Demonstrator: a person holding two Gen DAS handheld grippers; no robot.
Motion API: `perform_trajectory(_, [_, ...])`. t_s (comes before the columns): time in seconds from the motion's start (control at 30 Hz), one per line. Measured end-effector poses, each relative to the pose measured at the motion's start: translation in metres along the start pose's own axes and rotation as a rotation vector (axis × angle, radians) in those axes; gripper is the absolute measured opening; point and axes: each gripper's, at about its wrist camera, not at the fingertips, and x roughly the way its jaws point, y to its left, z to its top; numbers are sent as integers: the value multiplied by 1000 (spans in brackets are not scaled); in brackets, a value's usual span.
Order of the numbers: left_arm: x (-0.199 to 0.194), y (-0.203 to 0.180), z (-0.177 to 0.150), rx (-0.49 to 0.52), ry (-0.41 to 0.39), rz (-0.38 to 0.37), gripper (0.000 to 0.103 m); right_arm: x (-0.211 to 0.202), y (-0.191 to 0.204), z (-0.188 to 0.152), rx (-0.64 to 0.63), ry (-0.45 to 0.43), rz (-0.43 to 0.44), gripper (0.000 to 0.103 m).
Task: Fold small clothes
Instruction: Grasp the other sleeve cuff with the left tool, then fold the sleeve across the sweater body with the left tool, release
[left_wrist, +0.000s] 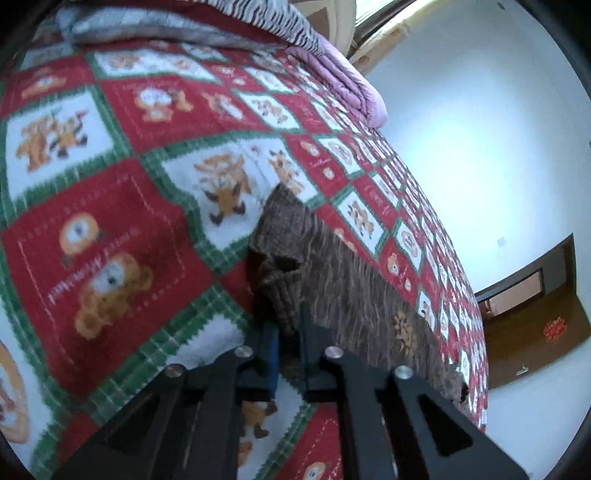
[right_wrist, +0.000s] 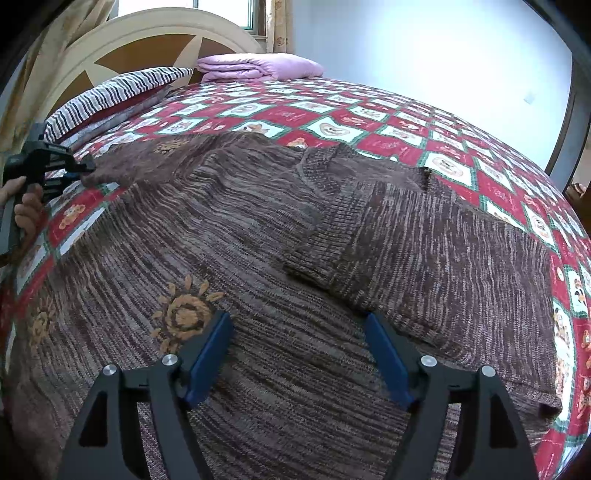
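Spread flat on the red-and-green checked bedspread (right_wrist: 369, 122) lies the brown knitted sweater (right_wrist: 258, 240), 1 sleeve folded across its chest. At its far sleeve end the left gripper (left_wrist: 286, 325) is clamped on the knit; above the hem the right gripper (right_wrist: 297, 328) hangs wide apart, holding nothing.

Left wrist camera peers down along its fingers, close over the brown knitted sweater's (left_wrist: 343, 273) edge; right wrist camera looks across the sweater's front toward the headboard. Both share the red-and-white checked bedspread (right_wrist: 373, 122).
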Motion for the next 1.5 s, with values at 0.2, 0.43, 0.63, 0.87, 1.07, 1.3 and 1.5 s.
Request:
perform_trajectory(0.2, [-21, -23, 17, 54, -48, -13, 8, -54, -18, 5, 38, -118, -16, 76])
perform_trajectory(0.43, [-41, -77, 27, 149, -106, -57, 8, -113, -59, -18, 86, -197, -105, 76])
perform_trajectory(0.63, [-49, -146, 9, 282, -129, -90, 8, -114, -101, -62, 250, -187, -163, 76])
perform_trajectory(0.87, [-47, -245, -64, 521, -127, -162, 8, -101, -143, -87, 492, -158, -146, 76])
perform_trajectory(1.07, [-13, -300, -174, 688, -45, -206, 8, -95, -144, -94, 505, -149, -146, 76])
perform_trajectory(1.3, [30, -303, -288, 937, 151, -92, 34, -86, -130, -94, 433, -123, -132, 76])
perform_trajectory(1.5, [-21, -276, -256, 1028, 9, -140, 76, -81, -137, -98, 470, -103, -102, 76])
